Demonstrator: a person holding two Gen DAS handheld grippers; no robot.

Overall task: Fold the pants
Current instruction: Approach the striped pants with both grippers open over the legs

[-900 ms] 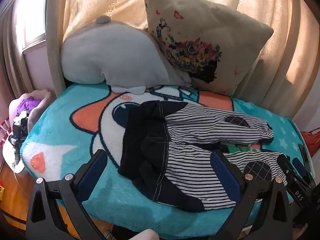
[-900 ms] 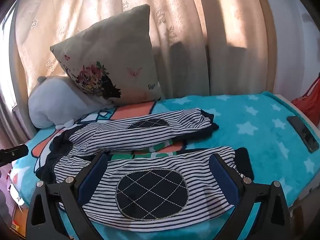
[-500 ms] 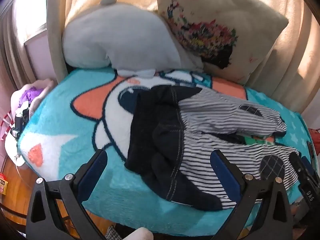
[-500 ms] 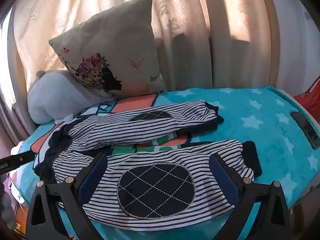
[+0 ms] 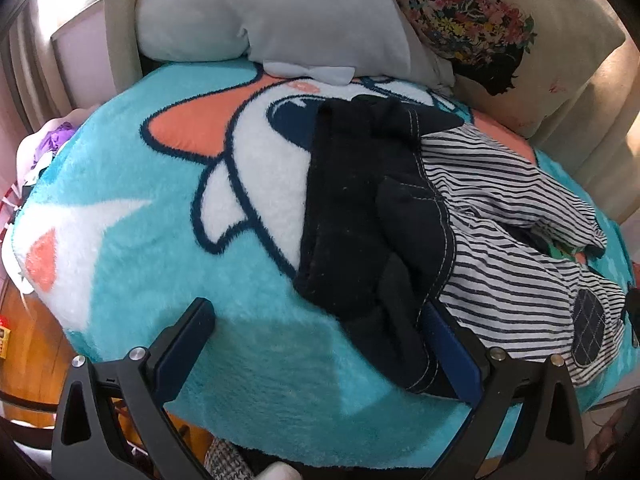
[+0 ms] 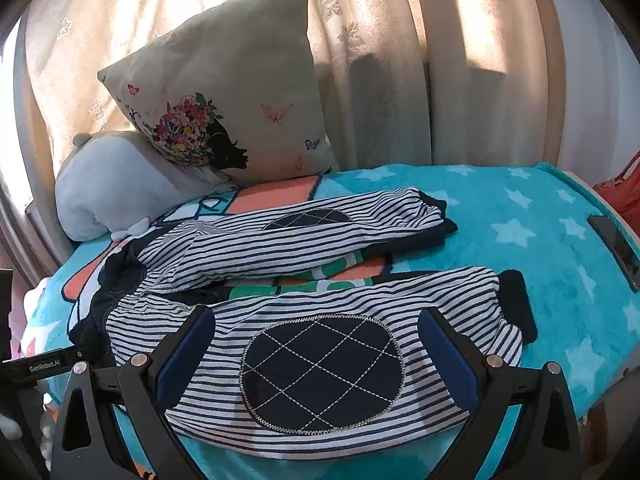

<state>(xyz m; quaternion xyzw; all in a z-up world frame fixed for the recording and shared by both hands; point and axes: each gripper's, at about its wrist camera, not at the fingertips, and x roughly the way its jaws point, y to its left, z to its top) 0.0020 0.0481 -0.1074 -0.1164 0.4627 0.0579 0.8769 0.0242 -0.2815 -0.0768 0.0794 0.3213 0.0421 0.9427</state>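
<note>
On the bed's near edge the striped pants [image 6: 304, 264] lie lengthwise, waistband before the left tongs [image 5: 320, 344], near leg between the right tongs [image 6: 316, 344], both spread apart and holding nothing.

Sunlit beige curtains [image 6: 400, 60] hang behind a bed with a turquoise blanket [image 6: 520, 216].

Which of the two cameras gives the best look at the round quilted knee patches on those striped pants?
The right wrist view: the near knee patch fills the foreground. The left wrist view shows it small and distorted at the edge.
</note>
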